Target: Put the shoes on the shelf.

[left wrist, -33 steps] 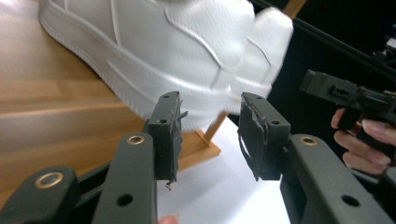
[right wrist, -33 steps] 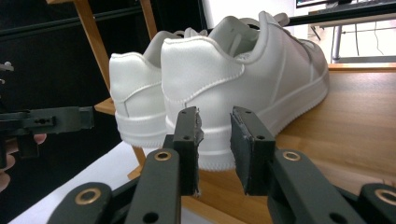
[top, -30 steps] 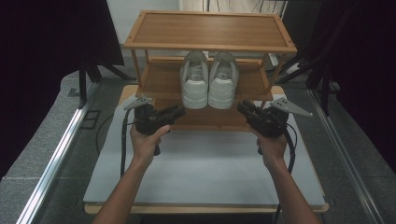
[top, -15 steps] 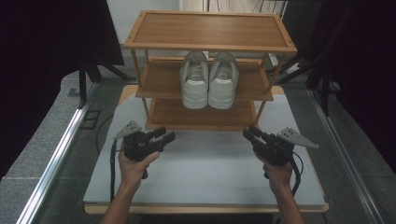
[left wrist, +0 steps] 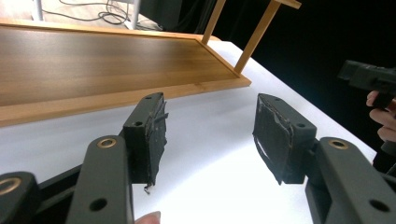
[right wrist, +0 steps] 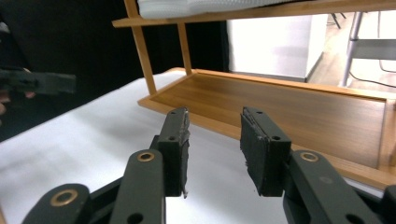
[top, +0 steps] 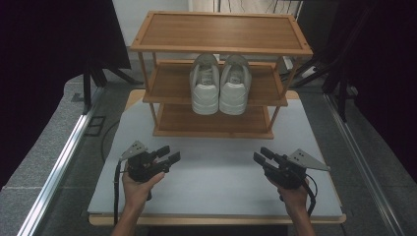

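Note:
A three-shelf wooden shoe rack (top: 216, 44) stands at the far end of the white table (top: 216, 177). Two white sneakers (top: 219, 86) sit side by side on its middle shelf, heels toward me. My left gripper (top: 169, 153) hovers low over the table's near left. Its jaws have just been opening, and nothing is between its pads (left wrist: 156, 126). My right gripper (top: 261, 154) hovers at the near right, also just opening, with nothing between its pads (right wrist: 254, 144). Both point toward the rack's bare bottom shelf (right wrist: 289, 107), well short of it.
A metal rail (top: 59, 167) runs along the floor on the left. Black stands (top: 339, 73) and dark curtains flank the rack. Cables trail from both grippers over the table's near edge. Bare white table lies between the two hands.
Both hands have dropped and drawn back from the rack's front toward the table's near edge. Both pairs of jaws stand wider apart than before.

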Demonstrator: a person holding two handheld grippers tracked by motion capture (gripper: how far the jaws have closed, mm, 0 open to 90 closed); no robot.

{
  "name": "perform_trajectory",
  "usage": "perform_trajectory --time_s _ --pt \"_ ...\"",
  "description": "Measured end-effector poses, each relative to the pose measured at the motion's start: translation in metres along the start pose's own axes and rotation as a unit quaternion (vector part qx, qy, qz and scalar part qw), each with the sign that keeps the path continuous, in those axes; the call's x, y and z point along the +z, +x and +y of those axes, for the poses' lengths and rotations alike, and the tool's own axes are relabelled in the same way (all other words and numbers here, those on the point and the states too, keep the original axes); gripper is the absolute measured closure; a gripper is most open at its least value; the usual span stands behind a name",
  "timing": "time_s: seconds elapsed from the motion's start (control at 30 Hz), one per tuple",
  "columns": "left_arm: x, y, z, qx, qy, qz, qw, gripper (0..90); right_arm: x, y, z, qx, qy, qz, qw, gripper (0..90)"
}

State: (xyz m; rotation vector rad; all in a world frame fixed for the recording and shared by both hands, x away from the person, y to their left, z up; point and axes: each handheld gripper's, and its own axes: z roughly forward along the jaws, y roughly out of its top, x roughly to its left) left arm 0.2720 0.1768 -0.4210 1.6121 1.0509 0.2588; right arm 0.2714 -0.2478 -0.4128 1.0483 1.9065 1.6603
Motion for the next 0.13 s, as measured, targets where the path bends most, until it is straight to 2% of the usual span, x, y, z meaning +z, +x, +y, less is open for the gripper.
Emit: perform_trajectory --time_s 0.13 --pt "-0.0048 0.0049 -0.0029 -0.010 -0.001 0.000 1.0000 41.3 -0.0030 -0.0012 -0.0038 -0.003 0.001 0.000 1.0000 54.3"
